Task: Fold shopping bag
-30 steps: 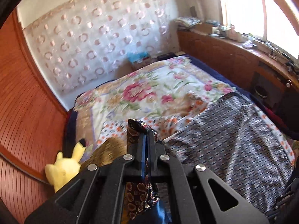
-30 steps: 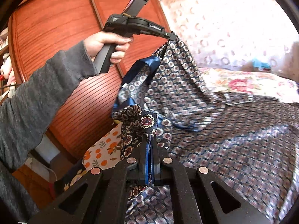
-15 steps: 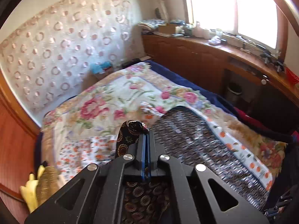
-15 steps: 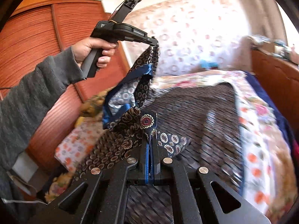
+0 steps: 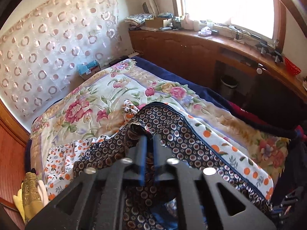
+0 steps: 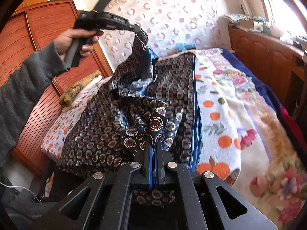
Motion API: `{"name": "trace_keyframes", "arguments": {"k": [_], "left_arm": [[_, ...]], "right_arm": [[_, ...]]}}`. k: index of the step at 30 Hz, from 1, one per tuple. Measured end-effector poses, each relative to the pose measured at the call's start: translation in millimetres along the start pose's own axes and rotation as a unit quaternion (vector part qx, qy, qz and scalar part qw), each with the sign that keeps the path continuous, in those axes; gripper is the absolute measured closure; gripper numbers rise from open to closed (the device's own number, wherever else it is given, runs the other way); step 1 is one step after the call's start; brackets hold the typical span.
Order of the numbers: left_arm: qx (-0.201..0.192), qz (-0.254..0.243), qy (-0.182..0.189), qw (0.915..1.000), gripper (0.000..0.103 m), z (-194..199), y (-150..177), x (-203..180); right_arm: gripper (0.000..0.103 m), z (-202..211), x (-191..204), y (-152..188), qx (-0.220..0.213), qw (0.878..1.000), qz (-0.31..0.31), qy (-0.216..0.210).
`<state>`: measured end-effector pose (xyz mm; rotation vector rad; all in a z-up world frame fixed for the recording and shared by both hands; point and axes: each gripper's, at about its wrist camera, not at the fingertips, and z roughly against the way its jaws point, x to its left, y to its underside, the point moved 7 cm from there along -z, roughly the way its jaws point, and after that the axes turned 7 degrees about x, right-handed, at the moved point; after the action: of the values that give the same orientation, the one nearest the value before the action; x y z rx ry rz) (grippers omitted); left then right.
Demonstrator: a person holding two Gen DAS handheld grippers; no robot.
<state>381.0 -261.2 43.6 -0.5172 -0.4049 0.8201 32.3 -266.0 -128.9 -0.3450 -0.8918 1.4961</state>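
Holding, right hand-held gripper (image 6: 154,140): clenched on a corner of the shopping bag (image 6: 119,118), dark fabric with round medallion print and blue trim. Left hand-held gripper (image 5: 150,137): its jaws have just been opening, a gap now shows between them, and a fold of the bag lies in that gap; whether the pads press it I cannot tell. In the right wrist view my left hand (image 6: 76,38) carries that gripper above the bag, cloth hanging from its tip.

Location: bag spread on the bed (image 5: 193,72), over an orange-print cloth (image 6: 216,115) and a floral blanket (image 5: 92,103).

Progress, as I judge it: one layer is carried over the body of the bag, still rumpled and raised. Remaining: laying the fold flat, aligning edges, folding again to a compact packet.
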Motion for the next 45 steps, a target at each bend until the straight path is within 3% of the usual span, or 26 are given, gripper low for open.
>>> {"name": "trace_keyframes", "arguments": {"k": [1,2,5,10,16,19,21,24,27,30,36,41,42,43,45], "left_arm": [[-0.004,0.000,0.002,1.0000,0.055,4,2,0],[-0.011,0.001,0.007,0.9999,0.043,9,5,1],[-0.021,0.005,0.024,0.9995,0.030,22,17,2],[-0.034,0.013,0.033,0.9988,0.029,37,51,5],[-0.033,0.030,0.045,0.9979,0.029,40,117,2],[-0.024,0.043,0.048,0.9976,0.029,33,149,0],[-0.018,0.052,0.044,0.9975,0.029,27,170,-1],[-0.012,0.068,0.039,0.9969,0.029,20,194,1],[-0.011,0.078,0.034,0.9964,0.029,18,214,1],[-0.011,0.085,0.029,0.9959,0.029,16,228,1],[-0.009,0.104,0.036,0.9938,0.029,12,244,5],[0.002,0.114,0.035,0.9928,0.029,3,253,6],[0.003,0.114,0.035,0.9929,0.029,2,254,6],[0.005,0.113,0.034,0.9930,0.029,1,256,6],[0.012,0.111,0.028,0.9933,0.029,-2,260,5]], "right_arm": [[0.102,0,2,2,0.004,1.000,0.001,0.001],[0.102,0,6,3,0.009,1.000,0.003,0.001],[0.102,-8,7,5,0.020,1.000,0.008,0.003],[0.102,-15,5,4,0.033,0.999,0.009,0.008],[0.098,-8,0,-6,0.023,1.000,0.006,0.013],[0.087,-2,-3,-16,0.002,0.999,0.012,0.032],[0.065,0,-6,-25,-0.004,0.999,0.016,0.043],[0.062,-4,-6,-40,-0.009,0.998,0.028,0.052],[0.062,-23,-8,-55,0.013,0.998,0.028,0.056],[0.062,-43,-5,-74,0.026,0.997,0.041,0.061],[0.062,-92,23,-108,0.070,0.993,0.088,0.031],[0.064,-129,40,-116,0.116,0.983,0.133,0.049],[0.082,-134,42,-115,0.122,0.982,0.139,0.041],[0.092,-137,43,-113,0.128,0.981,0.141,0.036],[0.101,-134,38,-115,0.112,0.984,0.131,0.035]]}}
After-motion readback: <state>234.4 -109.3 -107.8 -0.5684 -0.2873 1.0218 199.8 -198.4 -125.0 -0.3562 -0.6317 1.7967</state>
